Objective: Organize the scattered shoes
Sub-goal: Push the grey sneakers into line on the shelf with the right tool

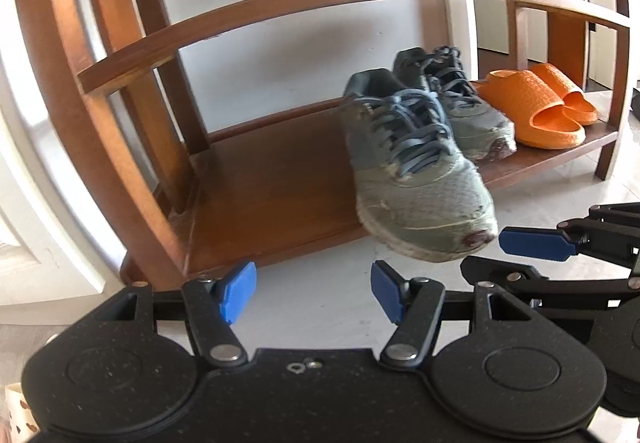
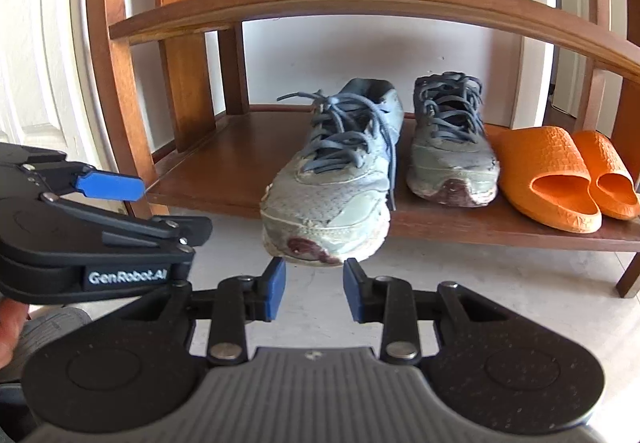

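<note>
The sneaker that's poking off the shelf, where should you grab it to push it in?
Probably pinch the sneaker by its toe cap, coming straight from the front: the toe overhangs the shelf edge and faces the right gripper, whose open jaws look wide enough.

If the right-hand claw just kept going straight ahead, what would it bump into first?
Most likely the worn toe of the near sneaker overhanging the shelf, just beyond the open right gripper. Depth is uncertain.

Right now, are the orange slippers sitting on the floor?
No, the orange slippers sit on the bottom shelf of the wooden rack, to the right of the grey sneakers.
</note>
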Demonstrator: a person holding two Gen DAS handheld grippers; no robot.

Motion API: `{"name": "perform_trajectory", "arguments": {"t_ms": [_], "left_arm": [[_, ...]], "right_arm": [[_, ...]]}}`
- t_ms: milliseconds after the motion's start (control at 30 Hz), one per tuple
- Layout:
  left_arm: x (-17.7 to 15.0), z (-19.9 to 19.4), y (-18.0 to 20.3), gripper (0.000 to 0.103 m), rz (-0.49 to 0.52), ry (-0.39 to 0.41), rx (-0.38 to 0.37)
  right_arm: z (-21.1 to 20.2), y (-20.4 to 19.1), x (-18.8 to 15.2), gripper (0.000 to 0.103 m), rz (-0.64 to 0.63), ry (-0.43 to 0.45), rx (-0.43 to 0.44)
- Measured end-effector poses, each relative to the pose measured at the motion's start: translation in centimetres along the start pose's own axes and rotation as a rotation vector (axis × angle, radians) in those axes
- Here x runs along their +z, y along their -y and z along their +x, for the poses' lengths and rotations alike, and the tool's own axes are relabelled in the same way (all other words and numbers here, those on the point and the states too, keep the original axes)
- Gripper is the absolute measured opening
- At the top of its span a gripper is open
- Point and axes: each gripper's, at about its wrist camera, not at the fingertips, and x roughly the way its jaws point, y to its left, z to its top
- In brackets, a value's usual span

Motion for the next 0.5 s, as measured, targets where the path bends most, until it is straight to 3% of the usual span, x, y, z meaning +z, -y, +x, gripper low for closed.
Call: {"name": "perform_trajectory", "arguments": {"t_ms": [500], "left_arm": [[-0.6,-0.1,-1.0,0.064,-0.002,-0.006,0.009]], "right_arm": [[3.3,0.8,2.1,0.037,0.003,-0.003,-0.067]]}}
